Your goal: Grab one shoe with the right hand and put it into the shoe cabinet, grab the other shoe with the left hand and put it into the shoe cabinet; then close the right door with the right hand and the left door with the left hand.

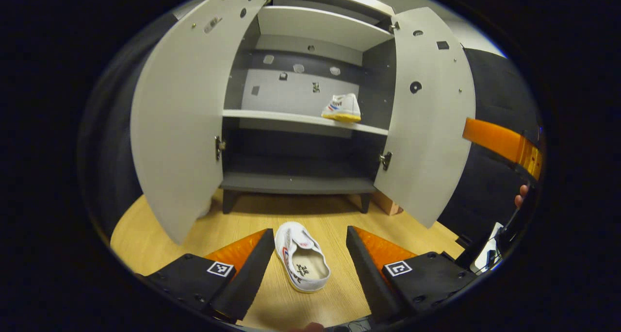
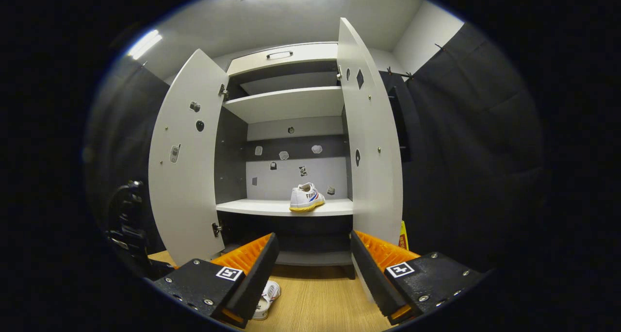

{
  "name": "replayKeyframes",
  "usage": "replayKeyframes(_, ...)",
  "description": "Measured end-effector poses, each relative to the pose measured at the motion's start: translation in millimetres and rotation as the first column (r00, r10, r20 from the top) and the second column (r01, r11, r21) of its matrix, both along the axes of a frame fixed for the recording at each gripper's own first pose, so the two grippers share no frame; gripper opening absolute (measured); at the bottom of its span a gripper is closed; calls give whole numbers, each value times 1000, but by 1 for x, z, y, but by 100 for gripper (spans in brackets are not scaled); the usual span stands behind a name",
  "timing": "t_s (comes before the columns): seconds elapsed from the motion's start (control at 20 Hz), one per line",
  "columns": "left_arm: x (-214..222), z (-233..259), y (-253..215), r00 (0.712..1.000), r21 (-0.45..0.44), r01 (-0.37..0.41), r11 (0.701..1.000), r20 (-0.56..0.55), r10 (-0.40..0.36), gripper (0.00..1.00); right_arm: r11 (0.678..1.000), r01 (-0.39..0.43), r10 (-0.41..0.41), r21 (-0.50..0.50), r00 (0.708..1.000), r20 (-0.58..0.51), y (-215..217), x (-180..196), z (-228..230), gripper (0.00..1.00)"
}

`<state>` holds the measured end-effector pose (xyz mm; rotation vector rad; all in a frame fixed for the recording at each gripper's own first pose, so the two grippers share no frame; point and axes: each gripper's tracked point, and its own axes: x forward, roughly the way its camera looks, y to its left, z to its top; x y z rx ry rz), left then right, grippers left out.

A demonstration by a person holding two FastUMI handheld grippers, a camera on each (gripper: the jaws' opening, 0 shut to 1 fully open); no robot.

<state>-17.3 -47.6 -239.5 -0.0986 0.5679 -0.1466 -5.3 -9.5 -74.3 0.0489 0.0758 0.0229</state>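
Biggest thing here is the shoe cabinet [image 1: 301,118], standing on the light wood floor [image 1: 330,215] with both doors swung open. The left door [image 1: 179,123] and right door [image 1: 427,113] both show in the left gripper view, and the right gripper view catches them again from lower down, left door [image 2: 187,162] and right door [image 2: 371,147]. Inside I count a top shelf, a middle shelf [image 1: 291,117] and a bottom one.

Two shoes total. One white shoe [image 1: 342,107] already sits on the middle shelf toward the right side; the right gripper view shows it too [image 2: 305,197]. The other shoe [image 1: 302,257] is out on the floor in front of the cabinet, opening facing up.

Left tongs [image 1: 310,259]: spread wide, holding nothing, with the floor shoe lying right between the two fingers but not touching either as far as I can tell.

Right tongs [image 2: 314,266]: also wide open and empty, pointed at the cabinet's lower part. In that view the floor shoe [image 2: 266,300] peeks out low, partly hidden behind the left finger.

The left gripper view also catches the other gripper off at the right edge [image 1: 504,145], with a bit of a hand [image 1: 521,196] below it.
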Motion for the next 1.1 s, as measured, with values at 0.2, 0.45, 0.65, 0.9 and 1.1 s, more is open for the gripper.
replayKeyframes(0.2,8,-71,20,987,76,-51,996,-150,62,97,1000,4,-4,14,1000,0,-8,-6,-1,92)
replayKeyframes(0.45,26,-133,34,961,143,-57,988,-260,93,98,1000,28,-28,13,1000,-6,-22,-7,-3,92)
replayKeyframes(0.65,59,-157,43,961,155,-78,985,-250,115,98,998,58,-57,20,998,-16,-36,-7,-4,92)
replayKeyframes(0.9,85,-183,36,959,118,-56,991,-270,87,96,997,77,-77,14,997,-27,-44,-4,-6,92)
replayKeyframes(1.1,93,-182,38,967,160,-83,984,-226,119,66,997,74,-74,-6,996,-48,-44,-4,-12,92)
